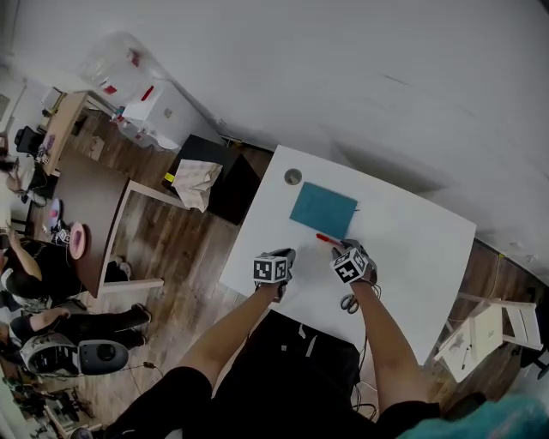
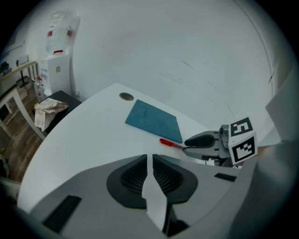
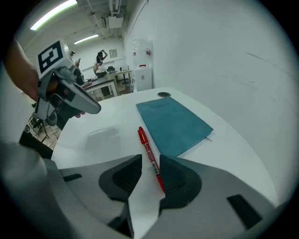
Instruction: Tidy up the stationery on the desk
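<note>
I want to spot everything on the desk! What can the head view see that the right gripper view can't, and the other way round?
Only the head view shows the grey-handled scissors lying on the white desk near the right gripper, and the brown wooden floor. Only the right gripper view shows its own jaws standing apart with the slim red pen between them, and the long ceiling lights. Both show the flat teal notebook, the pen, the desk and the left gripper.
</note>
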